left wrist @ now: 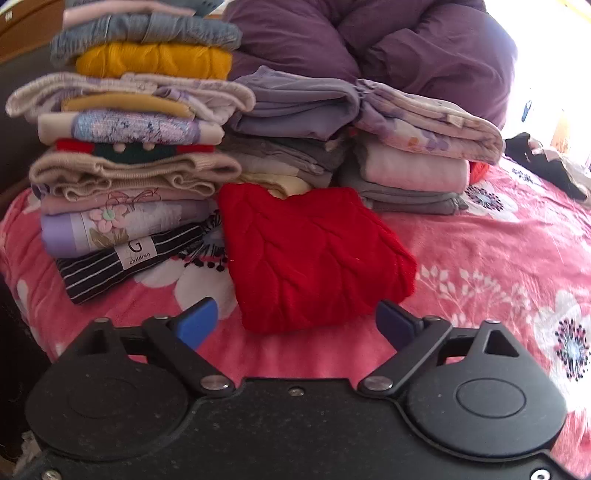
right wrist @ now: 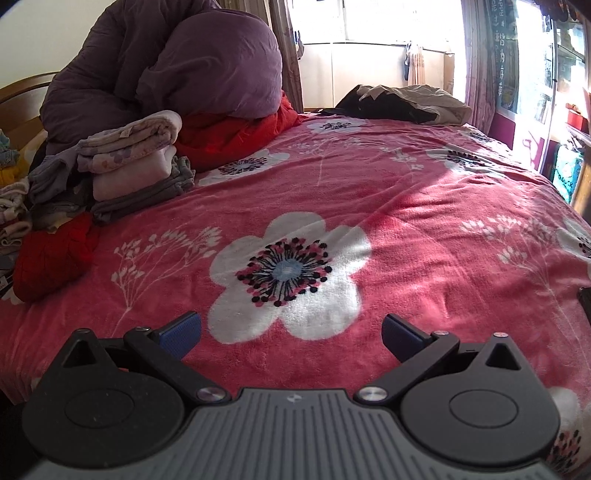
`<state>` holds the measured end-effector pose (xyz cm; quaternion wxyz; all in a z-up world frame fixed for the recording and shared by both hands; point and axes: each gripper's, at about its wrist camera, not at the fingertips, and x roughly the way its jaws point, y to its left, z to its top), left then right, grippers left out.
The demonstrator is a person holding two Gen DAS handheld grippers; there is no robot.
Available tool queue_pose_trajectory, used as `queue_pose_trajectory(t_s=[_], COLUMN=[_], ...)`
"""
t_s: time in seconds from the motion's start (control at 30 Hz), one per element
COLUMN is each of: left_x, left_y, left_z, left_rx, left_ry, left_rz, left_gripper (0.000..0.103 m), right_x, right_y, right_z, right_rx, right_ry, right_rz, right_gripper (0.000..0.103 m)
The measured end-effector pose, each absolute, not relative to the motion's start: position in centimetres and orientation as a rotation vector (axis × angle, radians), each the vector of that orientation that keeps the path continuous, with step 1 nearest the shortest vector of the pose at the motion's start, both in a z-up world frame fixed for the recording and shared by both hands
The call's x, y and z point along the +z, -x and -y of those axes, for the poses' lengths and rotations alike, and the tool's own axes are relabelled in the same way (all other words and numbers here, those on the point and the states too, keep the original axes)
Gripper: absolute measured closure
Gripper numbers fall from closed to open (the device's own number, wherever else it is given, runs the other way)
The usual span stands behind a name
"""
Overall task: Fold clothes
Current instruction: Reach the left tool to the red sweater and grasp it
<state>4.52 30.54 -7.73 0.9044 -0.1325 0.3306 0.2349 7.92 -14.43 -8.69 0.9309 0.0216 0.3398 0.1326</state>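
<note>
While the folded red sweater (left wrist: 314, 258) lies on the pink floral blanket (right wrist: 406, 206) before the stacks of folded clothes (left wrist: 125, 155), the left gripper (left wrist: 297, 325) and right gripper (right wrist: 291, 334) hover above the bed, jaws apart, gripping nothing.

We lose the top of the tall clothes stack (left wrist: 140, 122) at the left wrist view's upper edge, its highest layers blurred. The red sweater (right wrist: 55, 254) is cut by the right wrist view's left edge. Glare washes out the window (right wrist: 388, 22); the far dark garment (left wrist: 550, 166) stays unreadable.
</note>
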Motion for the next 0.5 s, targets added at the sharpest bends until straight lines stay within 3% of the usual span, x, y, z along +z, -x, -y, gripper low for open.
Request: queue_pose_trajectory(t_s=[0.17,0.5], left_x=[-9.3,-8.1], left_y=[-5.9,-10.5], left_z=[-33.5,-36.4], left_rx=[0.477,0.437], left_ry=[0.310,0.275], left_rz=[-0.692,-0.650], left_gripper=[0.032,0.051], right_x=[-10.3,-12.7], right_y=[-9.8,-12.9], right_z=[11.6,7.2], right_rx=[0.316,0.422], right_ry=[-0.026,-0.034], right_rz=[-0.763,-0.880], right_gripper=[0.000,0.000])
